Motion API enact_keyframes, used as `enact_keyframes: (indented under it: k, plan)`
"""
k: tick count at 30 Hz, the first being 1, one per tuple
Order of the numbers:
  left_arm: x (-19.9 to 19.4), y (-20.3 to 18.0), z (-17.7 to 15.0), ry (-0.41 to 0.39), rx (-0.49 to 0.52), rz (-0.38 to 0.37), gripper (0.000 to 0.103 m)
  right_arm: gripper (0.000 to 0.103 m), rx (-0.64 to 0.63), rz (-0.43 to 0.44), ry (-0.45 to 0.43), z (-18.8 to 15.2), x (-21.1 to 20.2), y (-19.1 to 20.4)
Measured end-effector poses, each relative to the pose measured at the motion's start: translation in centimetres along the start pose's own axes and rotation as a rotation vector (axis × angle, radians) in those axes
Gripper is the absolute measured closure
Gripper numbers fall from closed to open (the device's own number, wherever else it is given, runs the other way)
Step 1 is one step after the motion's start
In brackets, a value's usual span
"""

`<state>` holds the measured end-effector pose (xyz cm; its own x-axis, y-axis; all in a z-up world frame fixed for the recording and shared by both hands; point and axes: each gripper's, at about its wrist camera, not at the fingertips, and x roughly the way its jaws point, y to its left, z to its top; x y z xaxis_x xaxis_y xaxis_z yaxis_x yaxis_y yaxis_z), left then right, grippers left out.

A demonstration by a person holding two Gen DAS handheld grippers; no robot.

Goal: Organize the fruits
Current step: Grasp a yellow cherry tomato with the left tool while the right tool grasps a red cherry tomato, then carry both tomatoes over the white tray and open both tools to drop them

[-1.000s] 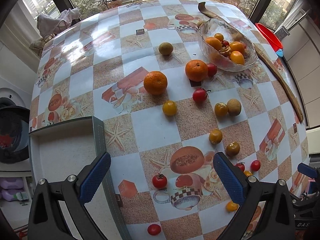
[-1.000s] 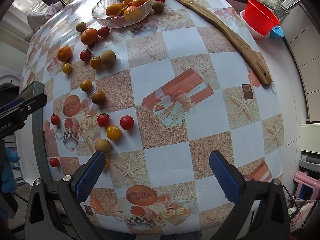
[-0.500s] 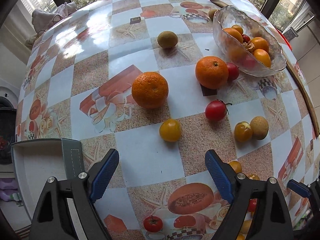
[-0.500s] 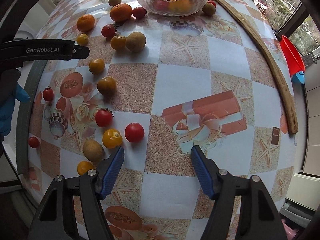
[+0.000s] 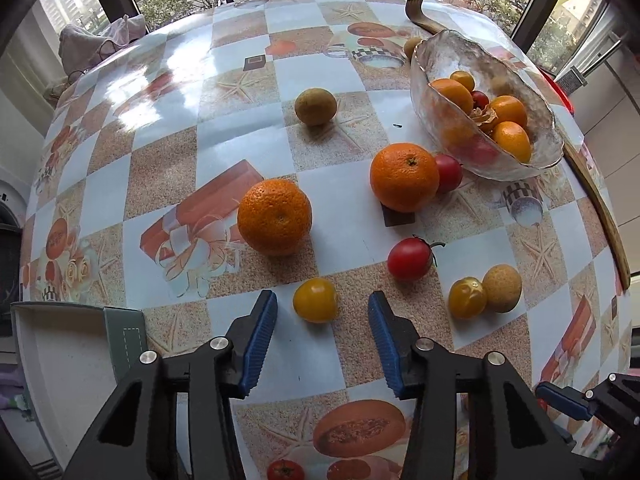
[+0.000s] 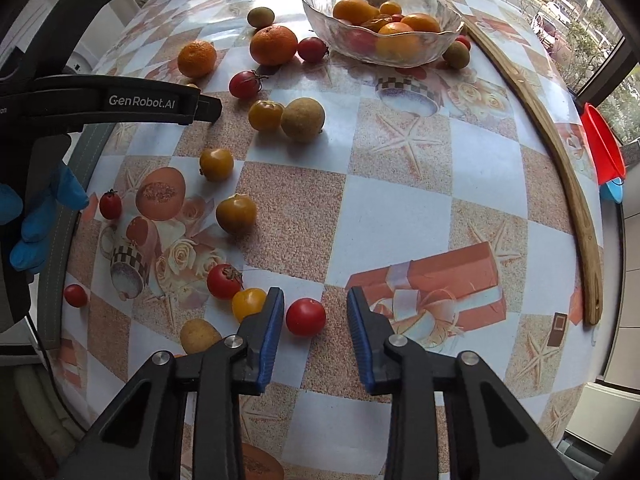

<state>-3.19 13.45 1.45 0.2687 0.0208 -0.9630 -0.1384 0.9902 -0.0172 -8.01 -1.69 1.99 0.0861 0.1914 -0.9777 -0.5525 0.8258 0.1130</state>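
My left gripper is open, its fingers either side of a yellow tomato on the table, not touching it. Beyond lie two oranges, a red tomato and a glass bowl with several fruits. My right gripper is open around a red tomato, apart from both pads. A yellow tomato sits just left of its left finger. The bowl stands far back in the right wrist view.
Several small tomatoes and brown fruits are scattered over the patterned tablecloth. A long wooden stick lies along the right edge, a red bowl beyond it. A white tray sits off the table's left edge.
Both grippers have moved forward and down and narrowed. The left now brackets the yellow tomato, the right brackets the red tomato.
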Motion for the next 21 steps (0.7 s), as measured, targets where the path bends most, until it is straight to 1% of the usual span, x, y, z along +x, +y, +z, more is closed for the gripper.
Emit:
enact_keyframes:
  k: [1, 2, 4, 7, 9, 11, 14, 17, 21]
  plan:
    - [-0.1, -0.1, 0.2, -0.001, 0.009, 0.0, 0.078, 0.084, 0.013, 0.017, 0.001, 0.2, 0.0, 0.0]
    - [-0.1, -0.2, 0.3, 0.001, 0.014, -0.006, 0.081, 0.084, 0.027, 0.028, 0.003, 0.6, 0.2, 0.0]
    - [-0.3, -0.3, 0.4, 0.005, 0.005, -0.027, 0.081, 0.084, 0.06, 0.045, 0.005, 0.6, 0.0, -0.3]
    - [-0.8, 0.7, 0.2, 0.005, -0.024, -0.061, 0.081, 0.084, 0.123, 0.075, 0.008, -0.3, -0.8, -1.8]
    - [-1.2, 1.7, -0.5, -0.001, -0.038, -0.084, 0.081, 0.084, 0.168, 0.097, 0.005, -0.6, -1.4, -2.8]
    - [-1.9, 2.2, -1.6, -0.008, -0.04, -0.095, 0.081, 0.084, 0.219, 0.118, -0.001, -1.1, -1.7, -3.7]
    - [-2.9, 2.4, -2.1, -0.015, -0.032, -0.097, 0.081, 0.084, 0.286, 0.14, -0.001, -2.2, -2.2, -5.0]
    - [-4.2, 2.8, -2.8, -0.023, -0.041, -0.107, 0.081, 0.084, 0.315, 0.14, 0.004, -2.6, -2.6, -5.2]
    - [-6.1, 3.7, -3.6, -0.041, -0.065, -0.117, 0.081, 0.084, 0.313, 0.144, 0.003, -2.6, -3.8, -4.9]
